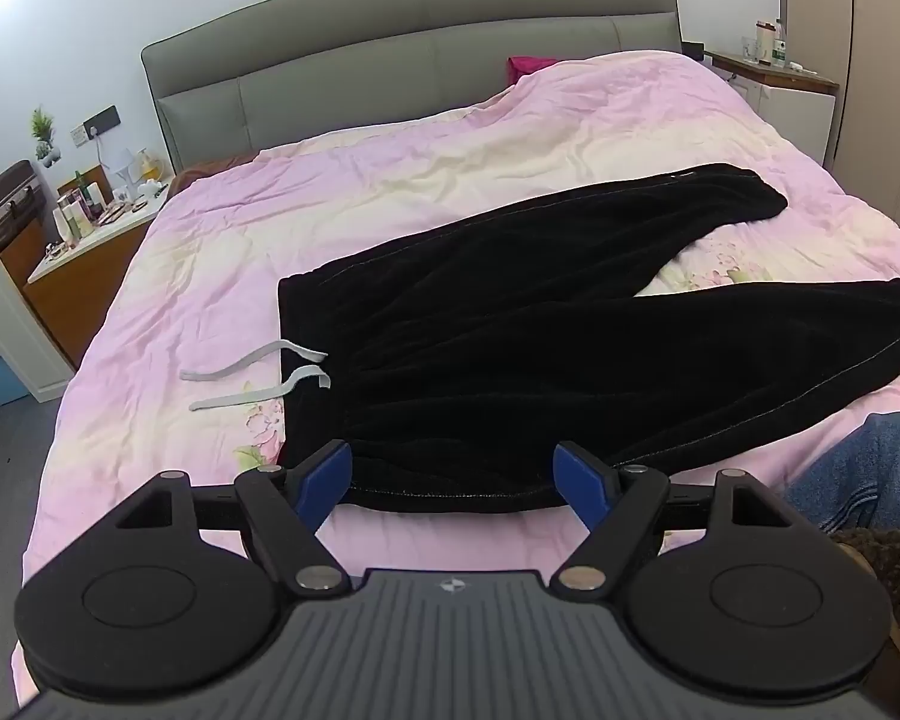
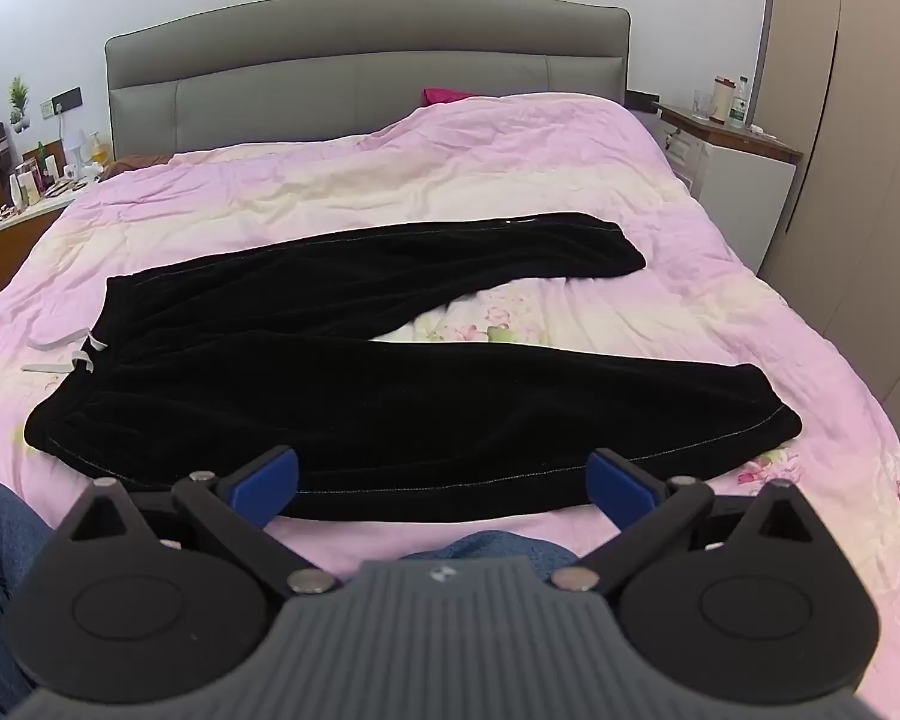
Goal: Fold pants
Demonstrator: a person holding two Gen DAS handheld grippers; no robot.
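Left gripper [image 1: 453, 477]: blue-padded jaws spread wide, nothing between the pads, poised over the near hem side of the pants at the waist end. Right gripper [image 2: 444, 489]: jaws likewise spread wide and empty, poised over the near edge of the nearer leg.

Black pants [image 2: 354, 372]: one pair, soft dark fabric, laid flat and unfolded across the pink quilt [image 2: 690, 228]. In the right wrist view the waistband sits toward 9 o'clock, the two legs run toward 3 o'clock and part into a narrow V that shows floral print between them. White drawstring [image 1: 252, 375]: two loose ends trailing off the waistband toward 9 o'clock on the quilt.

Grey padded headboard [image 1: 414, 36]: at 12 o'clock. Magenta item [image 1: 528, 66]: at the head of the bed, kind unclear. Nightstand with bottles and jars [image 1: 90, 228]: at 9 o'clock. Second nightstand [image 2: 732, 138]: at 2 o'clock, bearing a glass and bottles. Person's denim-clad leg [image 2: 0, 540]: at 8 o'clock in the right wrist view.
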